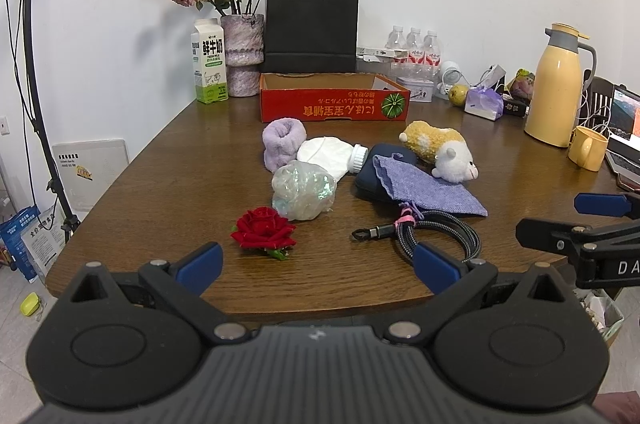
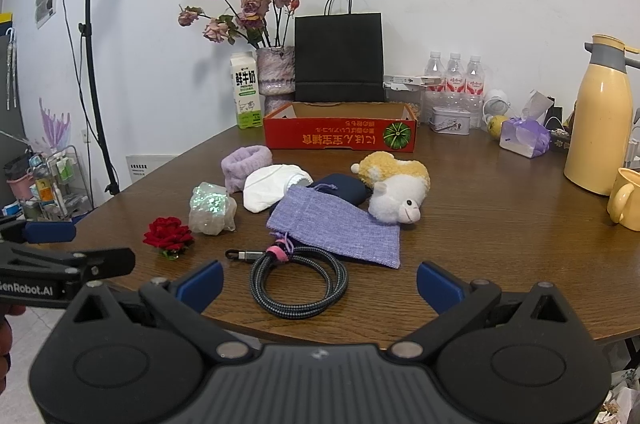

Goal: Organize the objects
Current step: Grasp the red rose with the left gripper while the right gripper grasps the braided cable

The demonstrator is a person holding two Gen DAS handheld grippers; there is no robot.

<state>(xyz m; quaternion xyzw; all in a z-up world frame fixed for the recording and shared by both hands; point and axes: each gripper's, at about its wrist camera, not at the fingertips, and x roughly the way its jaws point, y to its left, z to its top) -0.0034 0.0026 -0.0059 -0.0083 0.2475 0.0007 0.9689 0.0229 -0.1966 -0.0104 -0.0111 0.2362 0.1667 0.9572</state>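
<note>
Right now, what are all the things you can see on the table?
rose: 1, red, near edge, left
crinkly wrap bundle: 1, shiny clear, behind rose
cable: 1, black-grey, coiled, near edge
pouch: 1, purple, lying partly on navy case
navy case: 1, dark blue, middle
white bottle: 1, lying down
fuzzy band: 1, lilac, before box
plush toy: 1, yellow-white, right of case
box: 1, red, open, back middle
paper bag: 1, black, behind box
milk carton: 1, white-green, back left
vase: 1, purple, dried roses
water bottles: 3, clear
jug: 1, yellow
mug: 1, yellow
left gripper: blue pads, open
right gripper: blue pads, open
</note>
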